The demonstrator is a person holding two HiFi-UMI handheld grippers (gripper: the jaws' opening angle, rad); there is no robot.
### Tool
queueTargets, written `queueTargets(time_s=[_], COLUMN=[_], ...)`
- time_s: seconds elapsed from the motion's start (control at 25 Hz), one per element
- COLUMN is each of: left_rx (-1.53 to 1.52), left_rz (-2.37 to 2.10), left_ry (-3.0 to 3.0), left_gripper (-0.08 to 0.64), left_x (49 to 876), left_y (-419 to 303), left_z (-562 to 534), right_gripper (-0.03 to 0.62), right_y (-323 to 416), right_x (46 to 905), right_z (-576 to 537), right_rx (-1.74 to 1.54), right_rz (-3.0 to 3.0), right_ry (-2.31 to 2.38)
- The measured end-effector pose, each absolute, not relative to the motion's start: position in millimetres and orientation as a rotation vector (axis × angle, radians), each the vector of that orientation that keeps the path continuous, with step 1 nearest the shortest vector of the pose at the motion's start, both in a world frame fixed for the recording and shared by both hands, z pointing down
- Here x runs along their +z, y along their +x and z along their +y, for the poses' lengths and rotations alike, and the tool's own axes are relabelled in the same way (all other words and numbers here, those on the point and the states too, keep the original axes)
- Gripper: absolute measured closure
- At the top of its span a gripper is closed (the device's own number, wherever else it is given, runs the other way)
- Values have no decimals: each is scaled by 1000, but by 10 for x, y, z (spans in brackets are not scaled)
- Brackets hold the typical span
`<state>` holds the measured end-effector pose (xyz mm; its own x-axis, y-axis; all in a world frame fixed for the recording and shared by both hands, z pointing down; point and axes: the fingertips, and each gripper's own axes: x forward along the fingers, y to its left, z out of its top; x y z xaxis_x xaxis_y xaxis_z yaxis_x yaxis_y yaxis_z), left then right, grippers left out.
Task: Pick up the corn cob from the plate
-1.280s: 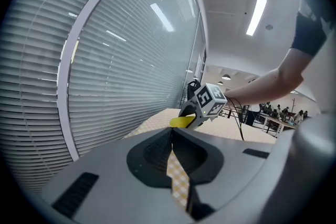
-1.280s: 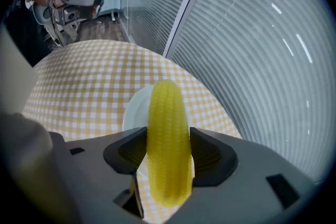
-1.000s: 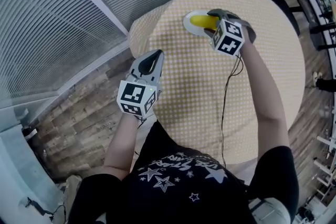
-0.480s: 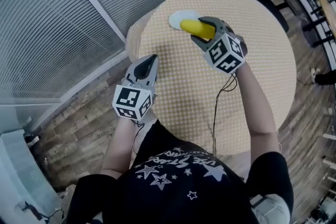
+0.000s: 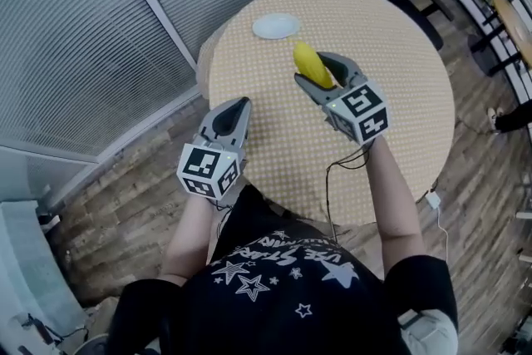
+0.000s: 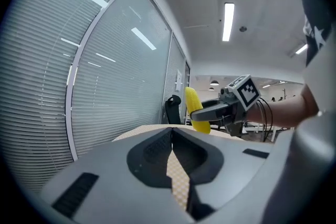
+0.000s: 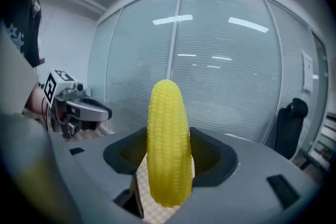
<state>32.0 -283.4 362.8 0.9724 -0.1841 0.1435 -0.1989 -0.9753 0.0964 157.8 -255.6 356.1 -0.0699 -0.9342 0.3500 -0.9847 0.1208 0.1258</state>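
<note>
The right tongs (image 5: 320, 72) are pinching the corn cob (image 7: 168, 149), one jaw pressing on each side of it. The grip is sitting low on the cob, so most of its length is sticking out above the jaws. In the right gripper view its long axis is standing nearly upright, crossing the line of the jaws. In the head view the cob is hanging over the middle of the round worktop (image 5: 399, 96), touching nothing but the tongs.

The left tongs (image 5: 233, 108) are pressed together with nothing between them. They are hovering at the near left edge of the worktop, well apart from the cob, so the right hand is the one carrying it.

The white plate (image 5: 276, 26) is lying beyond the cob, near the far left edge of the worktop, well apart from it and with nothing on it. The pick-up is looking complete, and any further move is depending on this low grip holding.

The cob is bright yellow and bare of husk, showing neat rows of small kernels and tapering to a rounded tip. Its even, slightly glossy surface is suggesting a plastic model.
</note>
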Motion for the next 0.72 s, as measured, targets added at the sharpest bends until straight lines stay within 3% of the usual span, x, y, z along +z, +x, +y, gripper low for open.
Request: queueTargets(time_s=[0.72], left_rx=[334], left_rz=[-25], left_ry=[2947], left_gripper=[554], left_x=[4060], left_y=[448], left_z=[-2098], right_gripper=[336], right_y=[1220], right_x=[4030], right_z=[-1452], right_rx=[909], right_rz=[-2389], right_ry=[2384])
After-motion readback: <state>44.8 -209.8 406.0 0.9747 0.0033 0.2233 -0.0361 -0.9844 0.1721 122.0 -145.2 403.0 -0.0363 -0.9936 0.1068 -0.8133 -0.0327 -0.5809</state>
